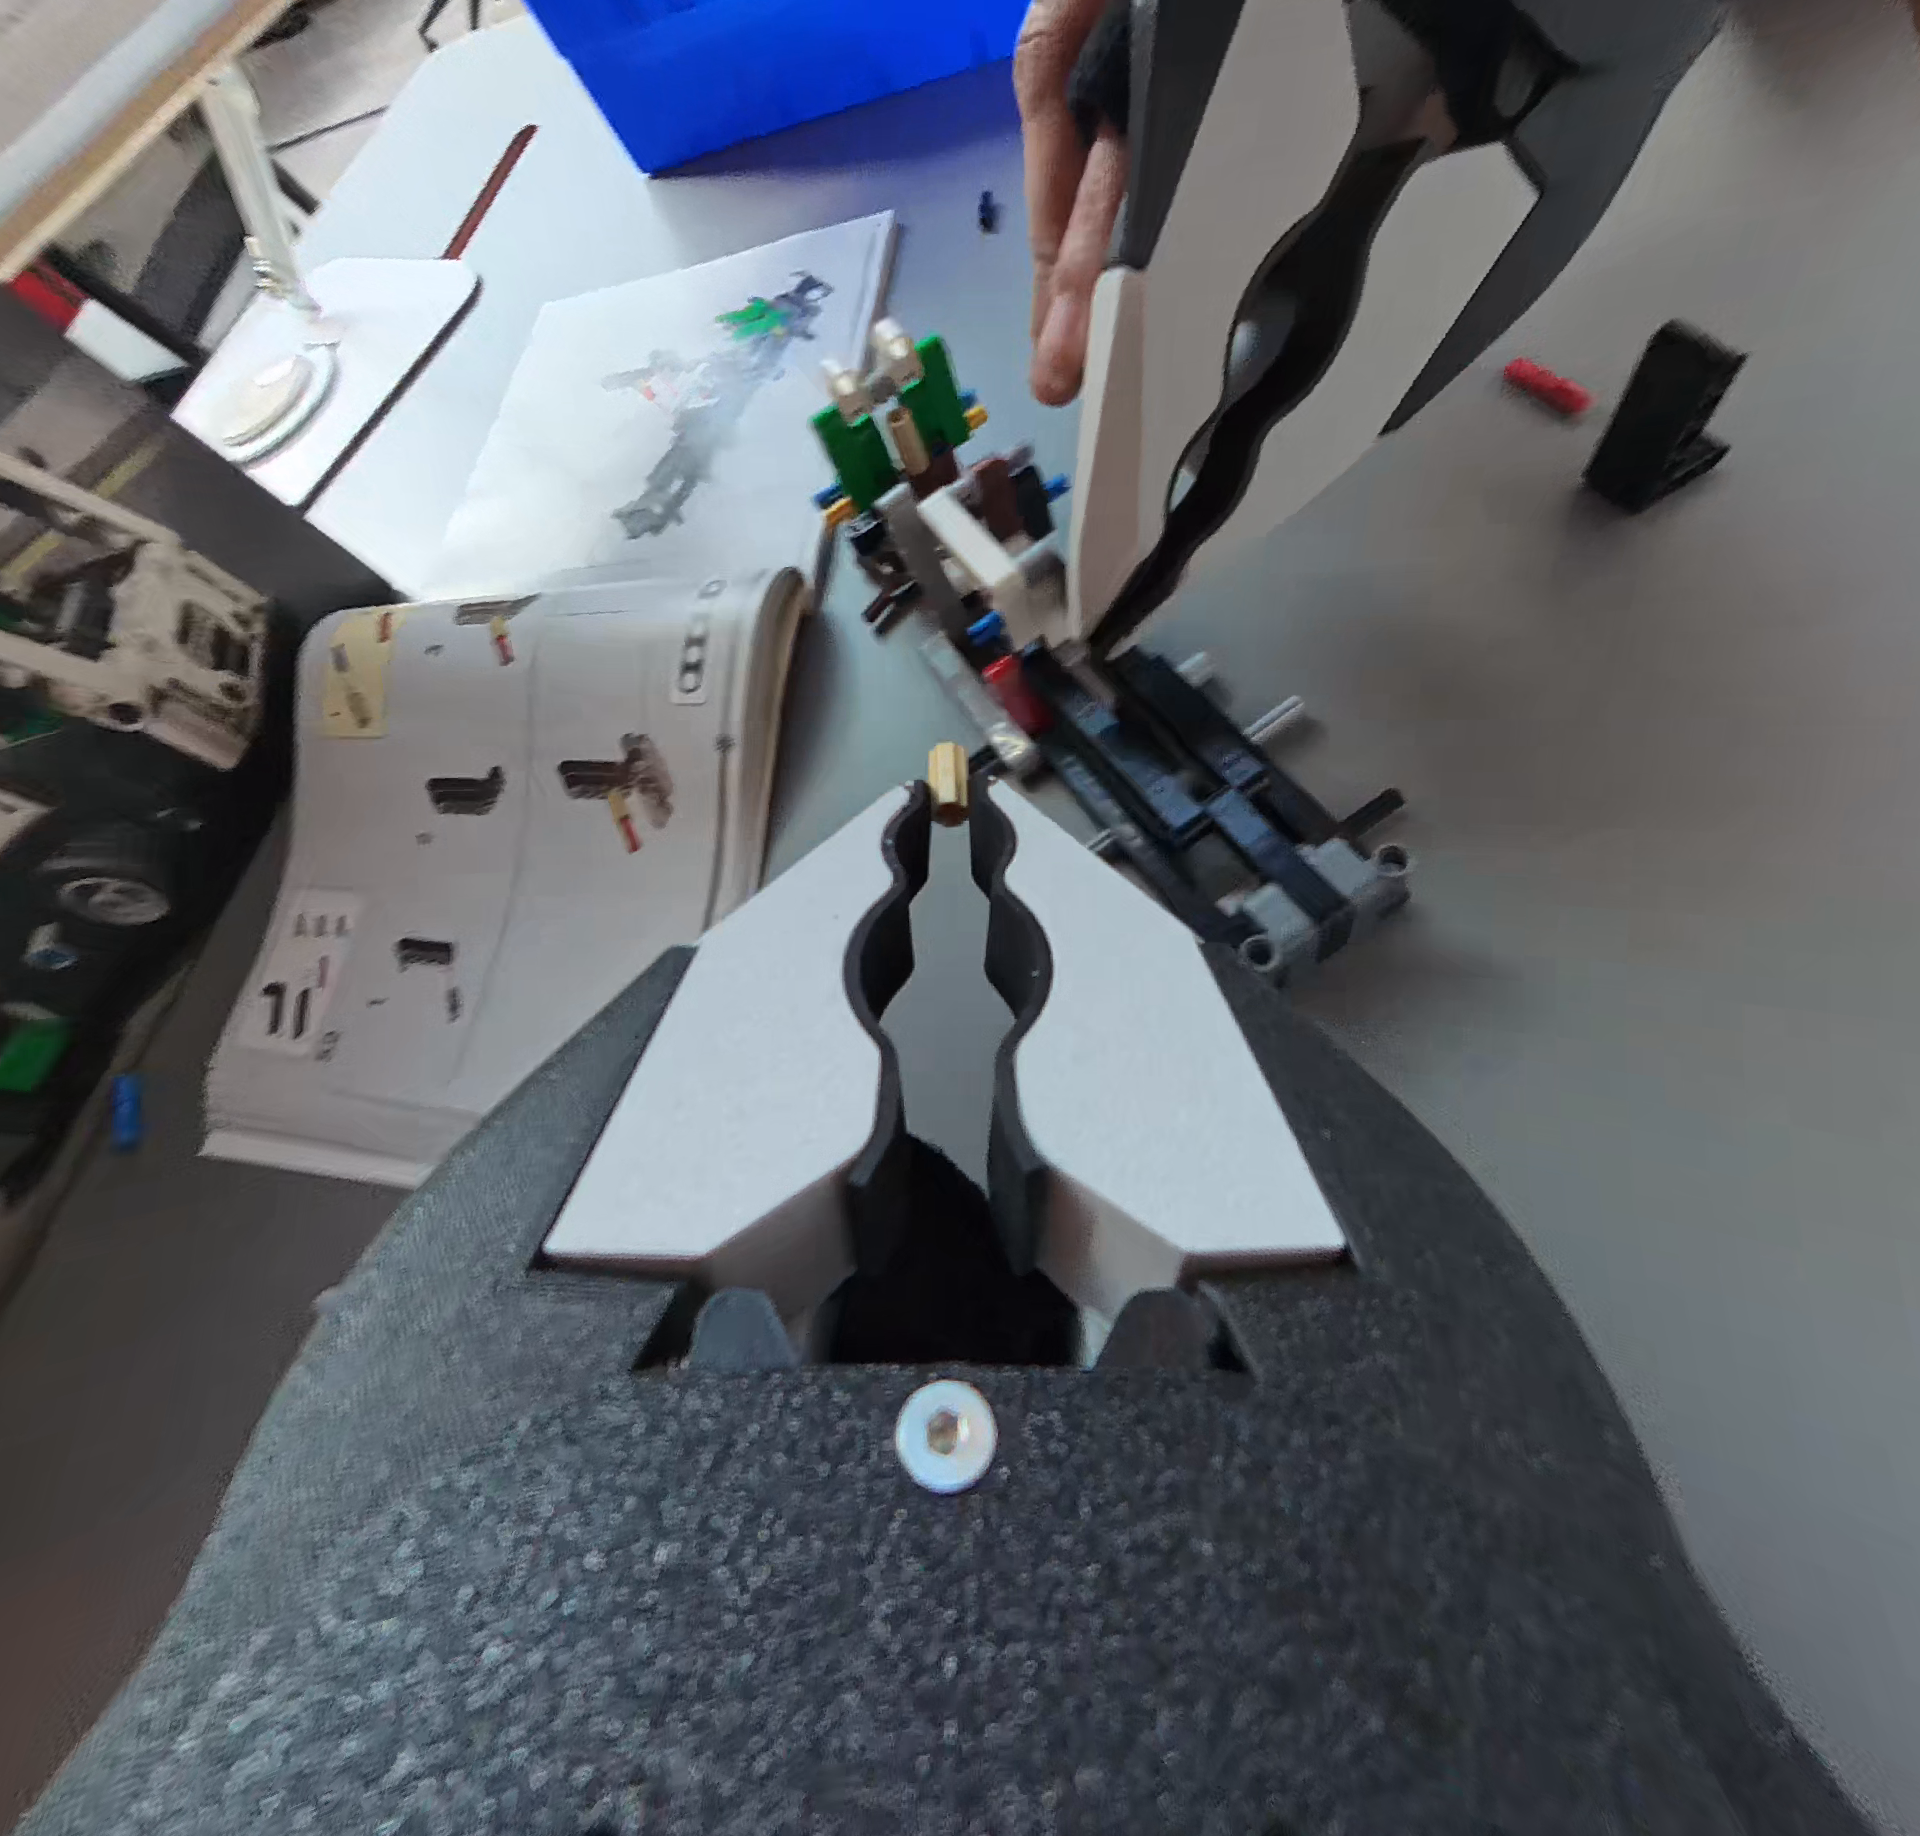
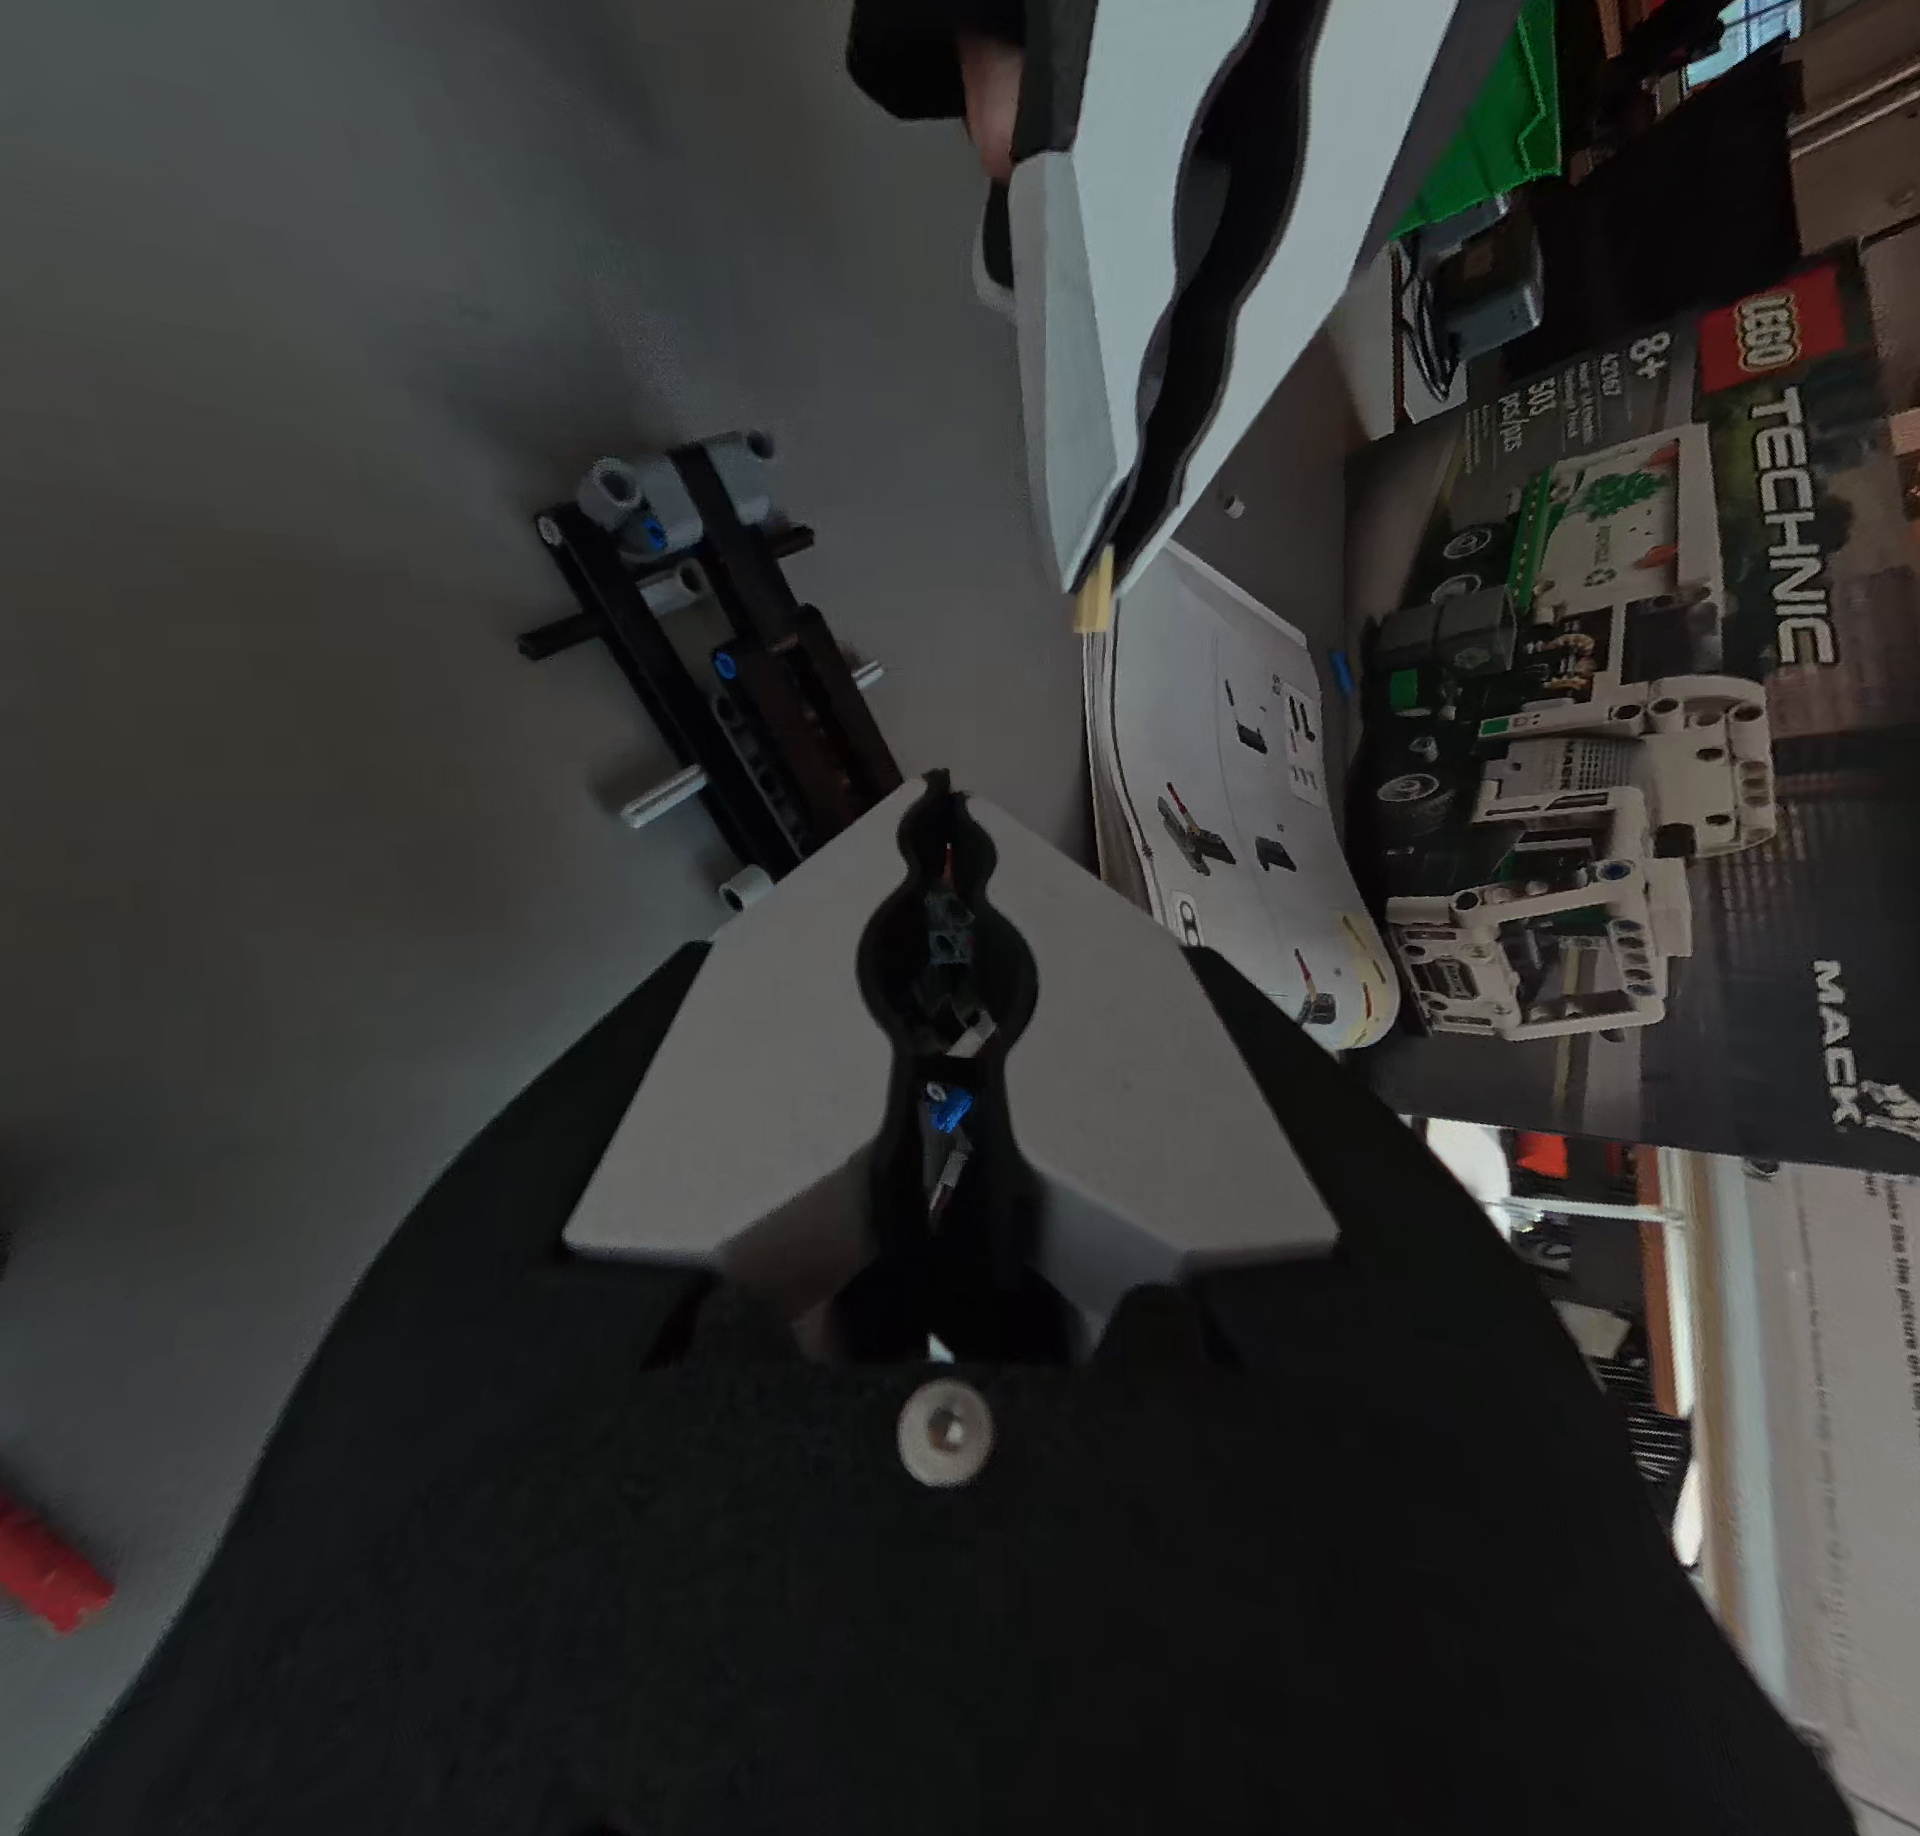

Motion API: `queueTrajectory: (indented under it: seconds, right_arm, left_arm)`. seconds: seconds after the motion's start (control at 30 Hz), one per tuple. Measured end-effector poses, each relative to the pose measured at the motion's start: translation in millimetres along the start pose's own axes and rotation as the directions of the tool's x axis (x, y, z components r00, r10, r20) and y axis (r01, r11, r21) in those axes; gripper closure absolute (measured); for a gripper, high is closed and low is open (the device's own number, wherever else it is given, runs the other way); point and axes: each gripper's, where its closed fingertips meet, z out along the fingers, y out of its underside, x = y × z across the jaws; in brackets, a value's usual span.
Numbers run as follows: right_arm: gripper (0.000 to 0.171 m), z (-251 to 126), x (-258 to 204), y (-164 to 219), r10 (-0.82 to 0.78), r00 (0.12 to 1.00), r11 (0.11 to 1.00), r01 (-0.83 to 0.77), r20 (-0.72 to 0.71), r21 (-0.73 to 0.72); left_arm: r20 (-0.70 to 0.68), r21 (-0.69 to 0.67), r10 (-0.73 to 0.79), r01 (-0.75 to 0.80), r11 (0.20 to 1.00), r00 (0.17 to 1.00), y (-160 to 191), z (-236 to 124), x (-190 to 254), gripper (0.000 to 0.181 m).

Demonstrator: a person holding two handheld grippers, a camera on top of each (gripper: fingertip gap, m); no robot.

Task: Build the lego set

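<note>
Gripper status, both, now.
Left gripper: shut on a tan peg, held at the tips.
Right gripper: shut on the chassis, pinching it at the tips.

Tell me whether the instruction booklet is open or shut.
Open: the instruction booklet lies spread on the table, pages with part diagrams facing up.
</note>
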Motion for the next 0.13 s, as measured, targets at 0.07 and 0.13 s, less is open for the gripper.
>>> queueTrajectory:
  seconds: [0.07, 0.13]
  right_arm:
    - [0.171, -2, 8, 3, 0.146, 0.988, 0.989, -0.147, 0.039, 0.02]
    - [0.171, -6, 24, 0, 0.293, 0.954, 0.952, -0.298, 0.068, 0.065]
  left_arm:
    - [0.04, -0.052, -0.028, 0.031, 0.998, 0.999, 9, -16, -19, 0.176]
    - [0.164, -0.073, -0.061, 0.074, 0.995, 0.985, 15, -43, -43, 0.176]
